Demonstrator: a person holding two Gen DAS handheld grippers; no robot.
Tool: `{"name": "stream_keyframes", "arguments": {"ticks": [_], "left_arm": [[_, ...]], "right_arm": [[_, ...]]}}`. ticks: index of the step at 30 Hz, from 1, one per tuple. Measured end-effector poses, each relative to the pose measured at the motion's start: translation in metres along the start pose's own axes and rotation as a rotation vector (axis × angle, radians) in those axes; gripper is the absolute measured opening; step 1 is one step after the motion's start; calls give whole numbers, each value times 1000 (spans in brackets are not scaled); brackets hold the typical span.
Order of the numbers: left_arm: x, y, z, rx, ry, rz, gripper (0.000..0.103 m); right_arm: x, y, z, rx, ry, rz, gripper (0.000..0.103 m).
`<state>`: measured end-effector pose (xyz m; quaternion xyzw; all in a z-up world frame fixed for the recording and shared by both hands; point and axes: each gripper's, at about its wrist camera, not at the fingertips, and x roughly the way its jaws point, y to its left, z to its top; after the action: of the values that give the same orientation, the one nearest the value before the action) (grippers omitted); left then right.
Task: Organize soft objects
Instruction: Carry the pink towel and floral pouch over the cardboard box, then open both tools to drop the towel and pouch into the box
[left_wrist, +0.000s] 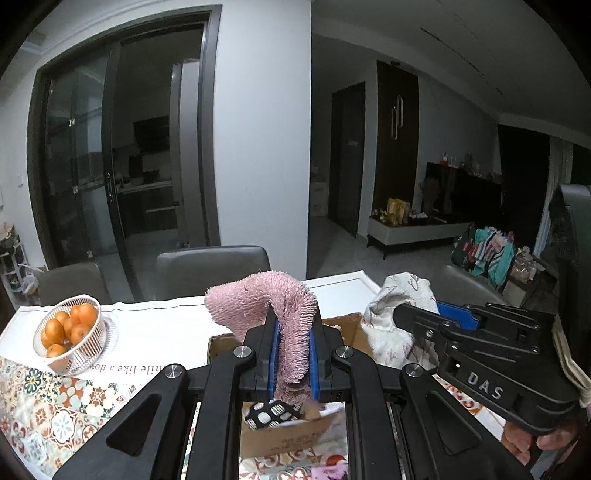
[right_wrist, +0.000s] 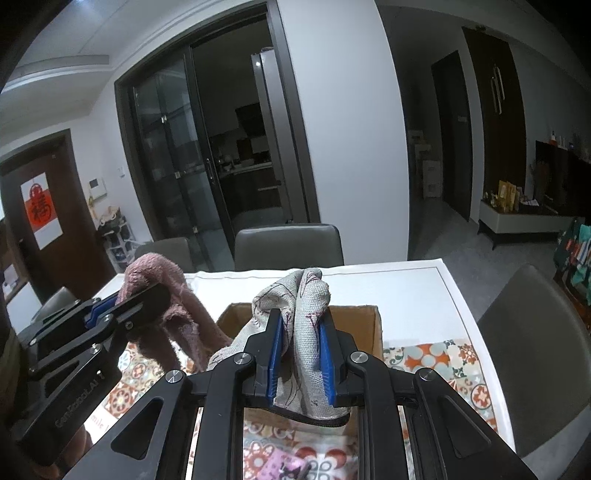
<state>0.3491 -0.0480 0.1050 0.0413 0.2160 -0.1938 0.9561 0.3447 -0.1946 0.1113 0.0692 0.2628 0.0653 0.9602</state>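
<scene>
The left gripper (left_wrist: 293, 332) clenched a pink chenille cloth (left_wrist: 273, 295); the right gripper (right_wrist: 303, 334) grasped a beige printed cloth (right_wrist: 303, 295), both above the cardboard box (right_wrist: 369, 317). Only the left view showed the basket of oranges (left_wrist: 70, 328) at nine o'clock on the patterned tablecloth (left_wrist: 55, 406); grey chairs (right_wrist: 288, 243) stood beyond.

Right gripper (right_wrist: 301, 334): you hold the grey printed cloth (right_wrist: 303, 295) clamped.
Left gripper (right_wrist: 147, 295): it grips the pink towel (right_wrist: 155, 271).
Below: open cardboard box (right_wrist: 364, 325).

Shaggy pink cloth (left_wrist: 284, 317), draped and lifted above open cardboard box (right_wrist: 373, 325); beside it, crumpled beige printed cloth (right_wrist: 306, 325), likewise raised.
</scene>
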Motion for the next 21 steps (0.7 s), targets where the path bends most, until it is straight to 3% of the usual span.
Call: {"name": "stream_keyframes", "arguments": {"ticks": [15, 19, 21], "left_arm": [[97, 12, -38, 38, 178, -32, 18], [109, 14, -49, 56, 216, -49, 34], [110, 11, -51, 77, 229, -50, 42]], "right_arm": [[92, -27, -12, 7, 131, 2, 25], [113, -32, -18, 2, 168, 3, 30], [119, -36, -21, 6, 179, 12, 39]]}}
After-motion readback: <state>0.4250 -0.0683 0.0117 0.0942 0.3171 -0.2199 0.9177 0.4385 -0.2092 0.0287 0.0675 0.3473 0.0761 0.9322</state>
